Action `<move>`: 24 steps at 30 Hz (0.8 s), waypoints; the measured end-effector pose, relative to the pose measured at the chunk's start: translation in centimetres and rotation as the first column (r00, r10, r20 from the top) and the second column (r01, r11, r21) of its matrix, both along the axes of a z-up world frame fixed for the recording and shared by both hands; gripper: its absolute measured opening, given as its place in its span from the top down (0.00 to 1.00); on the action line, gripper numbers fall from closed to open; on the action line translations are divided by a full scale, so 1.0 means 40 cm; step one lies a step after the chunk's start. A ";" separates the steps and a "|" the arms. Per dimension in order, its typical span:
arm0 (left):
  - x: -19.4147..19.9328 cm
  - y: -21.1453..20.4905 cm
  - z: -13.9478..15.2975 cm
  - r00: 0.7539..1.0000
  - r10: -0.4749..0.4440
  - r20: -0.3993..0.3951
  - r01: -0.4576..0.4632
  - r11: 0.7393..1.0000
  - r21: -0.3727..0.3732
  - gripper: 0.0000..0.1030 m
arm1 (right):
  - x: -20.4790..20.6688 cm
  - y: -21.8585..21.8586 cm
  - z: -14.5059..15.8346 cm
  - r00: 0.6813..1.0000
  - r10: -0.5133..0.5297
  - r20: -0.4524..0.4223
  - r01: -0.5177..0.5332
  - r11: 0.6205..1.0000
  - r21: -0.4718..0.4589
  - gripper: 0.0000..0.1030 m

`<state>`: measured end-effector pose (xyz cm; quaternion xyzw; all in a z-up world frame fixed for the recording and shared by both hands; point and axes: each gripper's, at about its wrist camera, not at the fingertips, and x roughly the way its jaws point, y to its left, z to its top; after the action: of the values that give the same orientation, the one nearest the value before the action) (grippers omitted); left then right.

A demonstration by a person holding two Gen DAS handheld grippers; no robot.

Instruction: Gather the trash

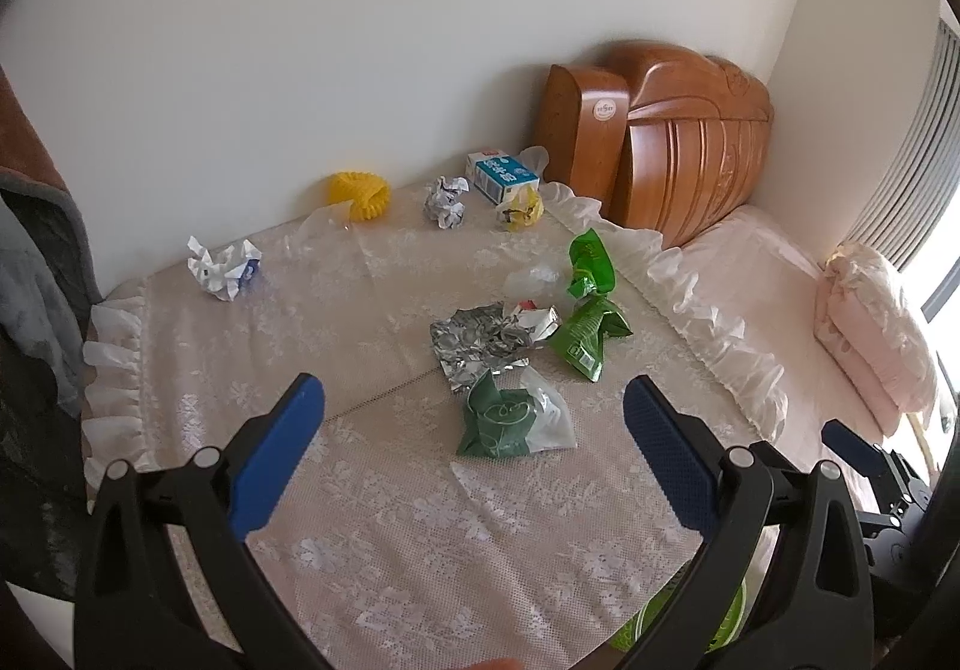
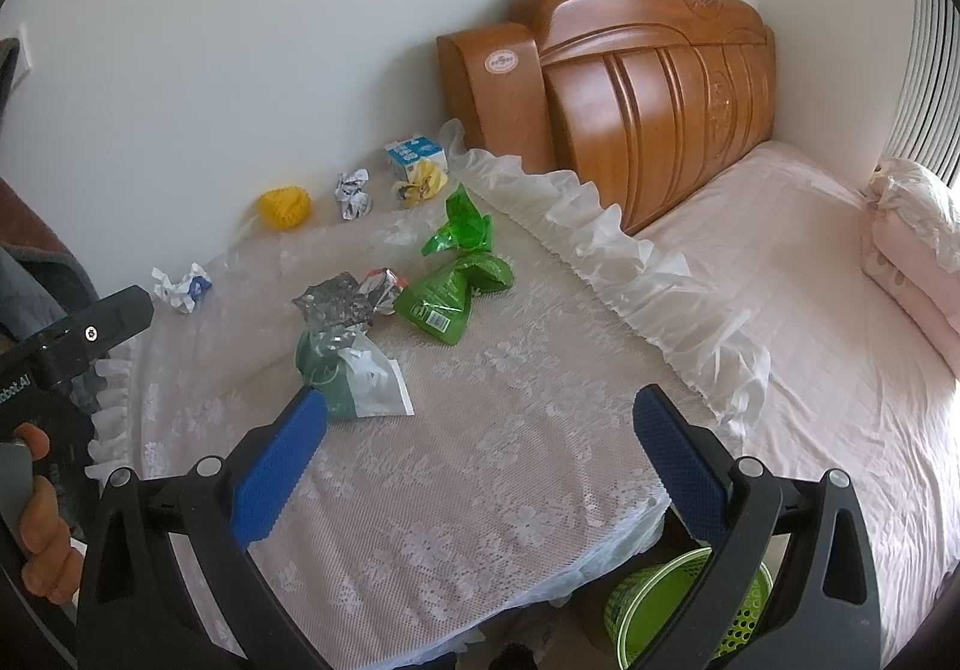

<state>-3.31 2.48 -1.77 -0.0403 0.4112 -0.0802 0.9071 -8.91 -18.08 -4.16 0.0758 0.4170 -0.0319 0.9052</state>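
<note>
bright daylight from right, fisheye-warped edges

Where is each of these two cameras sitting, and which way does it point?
Left wrist view: rides the left gripper, looking over its open blue fingers at the lace-covered table strewn with trash; the right gripper's tip shows at the right edge.
Right wrist view: rides the right gripper, fingers open, facing the same table from nearer the pink bed; a hand holding the left gripper shows at left.
Shared: dark green and white crumpled bag, carved wooden headboard, green perforated basket.
</note>
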 end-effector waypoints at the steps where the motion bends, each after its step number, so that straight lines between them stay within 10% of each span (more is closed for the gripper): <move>1: 0.002 -0.001 -0.003 1.000 -0.007 -0.001 0.007 1.000 0.005 0.07 | -0.001 -0.001 -0.003 1.000 0.002 -0.002 -0.002 1.000 0.002 0.02; 16: 0.001 0.078 -0.132 0.987 0.092 -0.130 -0.075 0.988 0.133 0.07 | 0.040 -0.011 -0.111 0.994 0.067 -0.087 -0.062 0.996 0.063 0.02; 24: -0.016 0.123 -0.169 0.975 0.121 -0.187 -0.097 0.986 0.133 0.07 | 0.143 0.091 -0.223 0.956 0.273 -0.110 -0.263 0.959 0.102 0.02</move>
<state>-3.94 7.40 -8.55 -0.0147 0.4991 -0.0003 0.8664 -3.18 -14.43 -13.07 0.0555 0.4795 0.1046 0.8695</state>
